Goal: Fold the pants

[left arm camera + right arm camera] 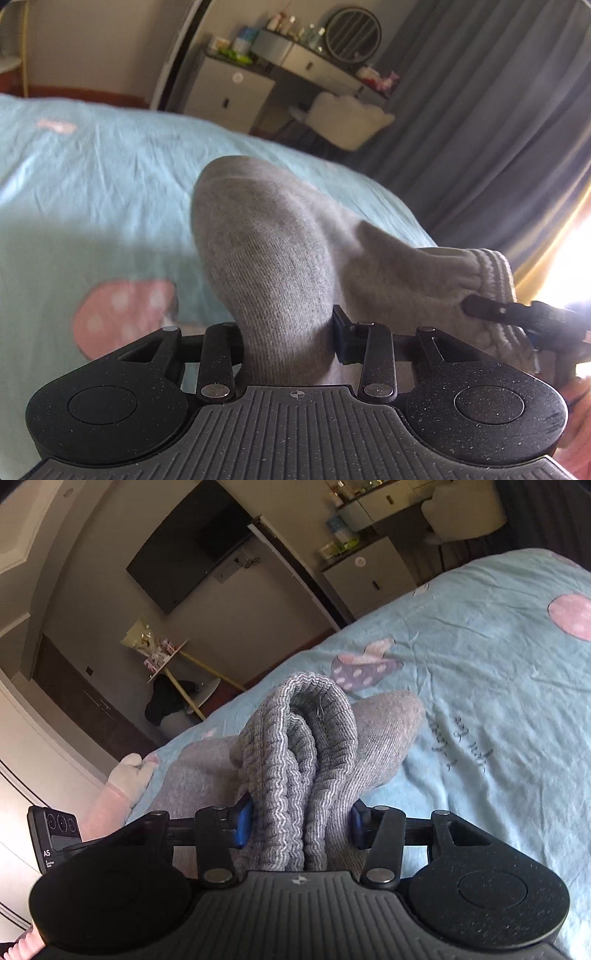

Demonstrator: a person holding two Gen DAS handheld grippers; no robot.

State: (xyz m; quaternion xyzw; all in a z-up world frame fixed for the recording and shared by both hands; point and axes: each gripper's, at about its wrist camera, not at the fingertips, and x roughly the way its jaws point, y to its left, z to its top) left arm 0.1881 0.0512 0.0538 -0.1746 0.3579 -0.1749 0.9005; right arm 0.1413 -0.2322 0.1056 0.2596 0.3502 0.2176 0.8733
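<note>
Grey knit pants (269,236) are held up over a light blue bedsheet (92,177). My left gripper (286,332) is shut on a bunched fold of the grey fabric, which rises between its fingers. My right gripper (301,825) is shut on the ribbed elastic waistband (299,731), gathered in several layers between the blue pads (243,825). In the left wrist view the right gripper's finger (491,308) pinches the waistband (491,273) at the right. The pants' lower part is hidden behind the grippers.
The bedsheet (498,672) has pink and purple patterns. A dresser with bottles and a round mirror (354,37) stands beyond the bed by grey curtains (498,129). A wall television (192,542) and a small table (173,664) are further off.
</note>
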